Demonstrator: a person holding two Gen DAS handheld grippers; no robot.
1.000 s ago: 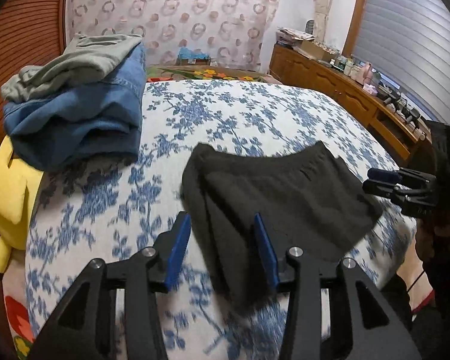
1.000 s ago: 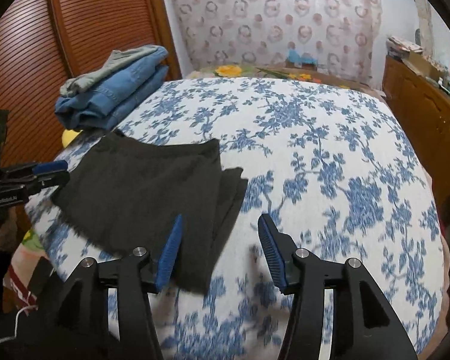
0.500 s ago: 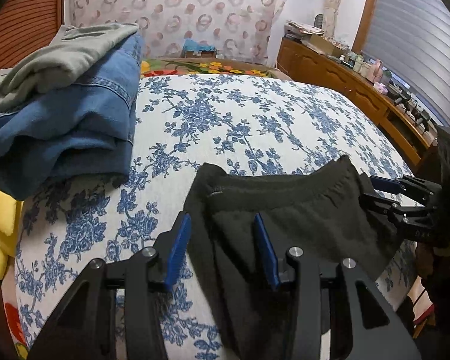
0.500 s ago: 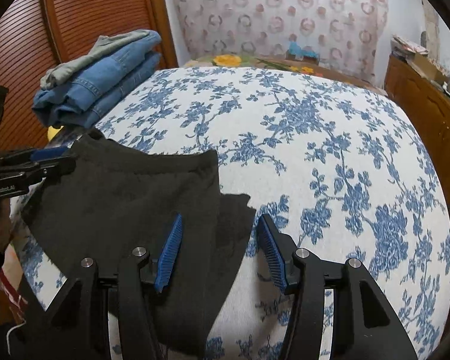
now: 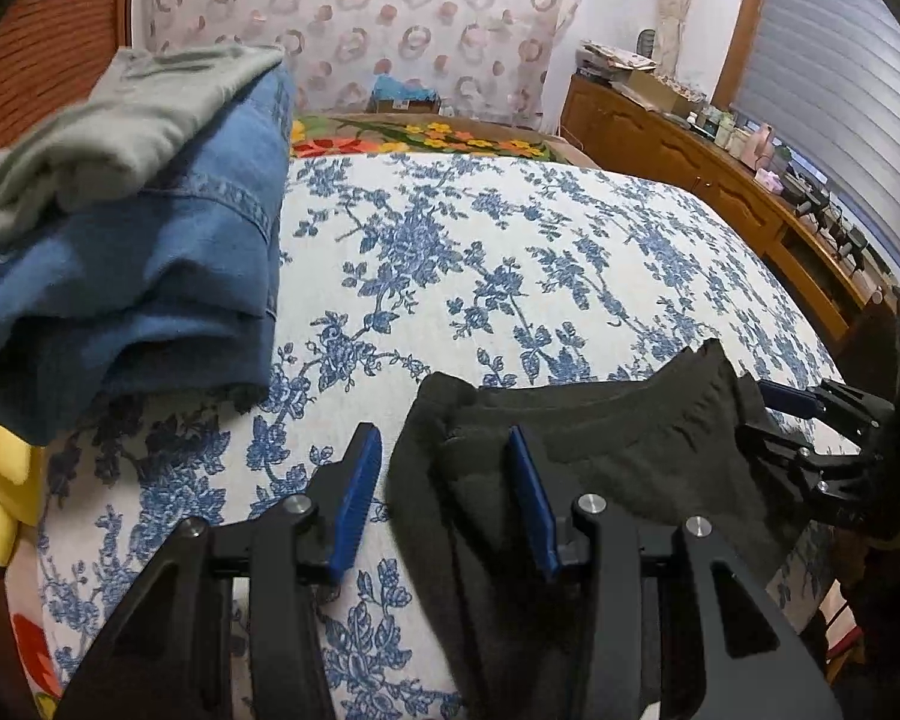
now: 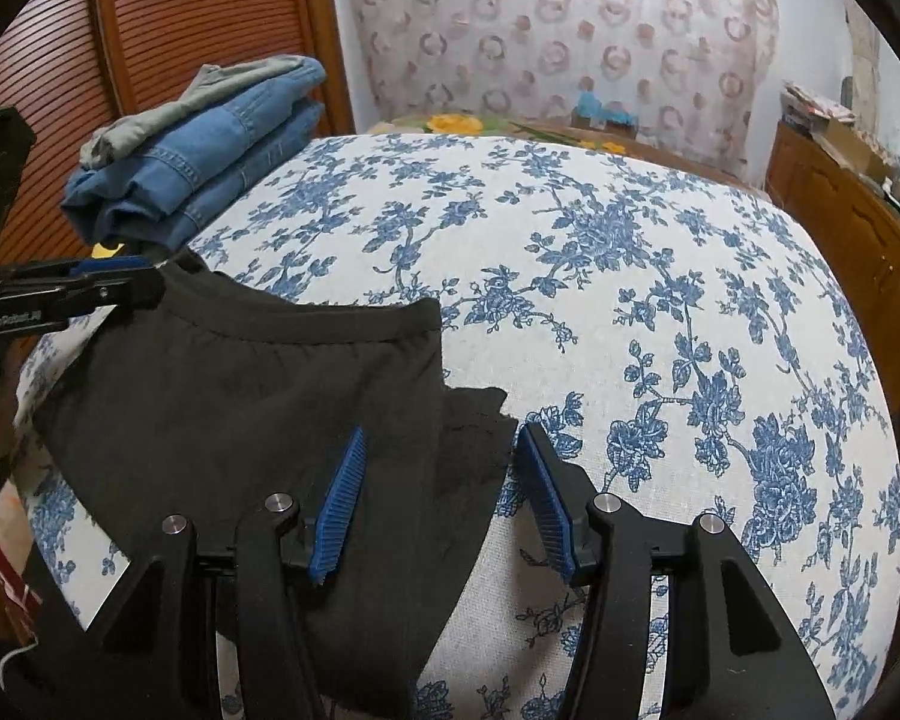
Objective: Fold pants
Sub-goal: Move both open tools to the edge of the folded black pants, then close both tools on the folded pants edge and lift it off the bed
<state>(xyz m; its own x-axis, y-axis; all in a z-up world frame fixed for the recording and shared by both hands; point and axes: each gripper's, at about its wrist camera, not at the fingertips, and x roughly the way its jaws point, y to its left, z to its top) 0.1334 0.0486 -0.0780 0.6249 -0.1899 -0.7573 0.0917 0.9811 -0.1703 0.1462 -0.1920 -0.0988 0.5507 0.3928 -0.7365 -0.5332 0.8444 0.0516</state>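
Black pants (image 5: pixel 618 450) lie folded flat on the flowered bedspread (image 5: pixel 480 252), near its front edge, waistband towards the far side. My left gripper (image 5: pixel 444 486) is open, low over the pants' left edge. My right gripper (image 6: pixel 444 492) is open over the pants (image 6: pixel 240 414) at their right edge, where a lower layer sticks out. Each gripper shows in the other's view, the right one (image 5: pixel 810 420) at the pants' right side, the left one (image 6: pixel 72 294) at the left waistband corner.
A stack of folded blue jeans (image 5: pixel 150 276) with a grey garment (image 5: pixel 120 120) on top sits at the bed's left, also in the right wrist view (image 6: pixel 198 156). A yellow plush toy (image 5: pixel 6 480) lies below it. A wooden sideboard (image 5: pixel 720 192) runs along the right wall.
Both grippers have moved forward and lower over the pants, towards the waistband end. The pants lie as before. Both jaws stay open.
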